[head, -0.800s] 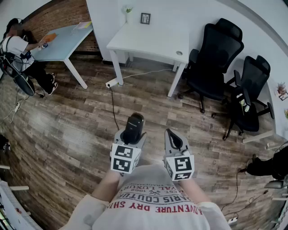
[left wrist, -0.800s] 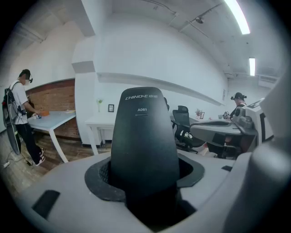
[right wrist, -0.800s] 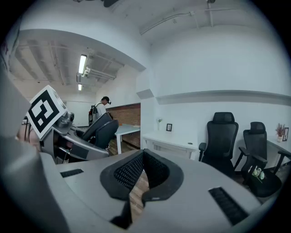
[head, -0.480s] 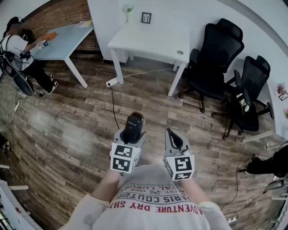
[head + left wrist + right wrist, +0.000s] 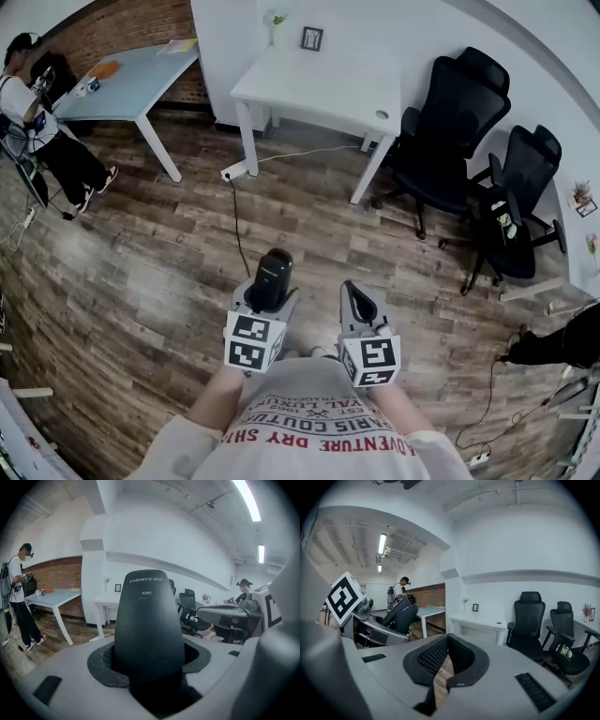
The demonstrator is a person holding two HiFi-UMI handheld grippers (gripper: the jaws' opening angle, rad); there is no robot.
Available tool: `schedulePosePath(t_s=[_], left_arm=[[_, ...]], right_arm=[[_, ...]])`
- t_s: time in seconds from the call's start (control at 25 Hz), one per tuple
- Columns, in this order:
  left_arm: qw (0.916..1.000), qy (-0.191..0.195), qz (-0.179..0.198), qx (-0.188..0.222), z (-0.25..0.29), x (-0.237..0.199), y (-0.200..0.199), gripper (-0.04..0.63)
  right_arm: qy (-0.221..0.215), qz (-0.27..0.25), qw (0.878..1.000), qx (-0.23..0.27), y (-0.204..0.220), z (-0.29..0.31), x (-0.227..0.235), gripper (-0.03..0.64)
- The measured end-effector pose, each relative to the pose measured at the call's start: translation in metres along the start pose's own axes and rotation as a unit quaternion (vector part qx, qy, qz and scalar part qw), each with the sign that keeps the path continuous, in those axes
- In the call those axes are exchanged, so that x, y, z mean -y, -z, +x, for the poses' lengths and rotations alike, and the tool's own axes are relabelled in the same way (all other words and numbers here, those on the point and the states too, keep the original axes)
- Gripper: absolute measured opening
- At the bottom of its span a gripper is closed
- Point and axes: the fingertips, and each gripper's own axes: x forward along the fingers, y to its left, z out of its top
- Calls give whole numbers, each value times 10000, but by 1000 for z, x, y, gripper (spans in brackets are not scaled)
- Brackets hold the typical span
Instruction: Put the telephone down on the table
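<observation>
1. Wooden floor: open boards lie from the person out to 12 o'clock. This is the widest free room for walking forward.
2. White table: it stands at 12 o'clock, well apart from both tools, and is the likely place to set the thing down. Its top is mostly bare; a small frame stands at the far edge. The near edge and two legs face the approach.
3. Office chairs: they stand at 1 to 2 o'clock, just beside the table's right end, and narrow the room there.
4. Blue table: it stands at 10 to 11 o'clock, with another person beside it.
5. Telephone: the black handset is carried in the air above the floor, upright between the jaws.
6. Left tool: its jaws are closed on the telephone's lower part and angled somewhat downward.
7. Right tool: its pads meet at the tips and hold nothing.
8. Cable: it runs across the floor at 12 o'clock toward the table leg, a tripping risk.
9. Step in hand, as judged: the carry, with the telephone not yet set down. The next move calls for closing the distance, clearing the near edge, lowering, then opening the jaws.
</observation>
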Motion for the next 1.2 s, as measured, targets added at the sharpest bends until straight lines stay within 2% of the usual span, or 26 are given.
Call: schedulePosePath(t_s=[0.28, 0.64, 1.2], left_arm=[[9999, -60, -145, -68, -4, -21, 13, 290], [9995, -207, -185, -176, 41, -44, -6, 290], [9996, -211, -87, -171, 185, -65, -118, 291]], right_arm=[[-180, 22, 9997, -183, 9, 15, -17, 25], [-341, 217, 9990, -194, 10, 71, 17, 25], [-525, 293, 9981, -115, -35, 194, 143, 25]])
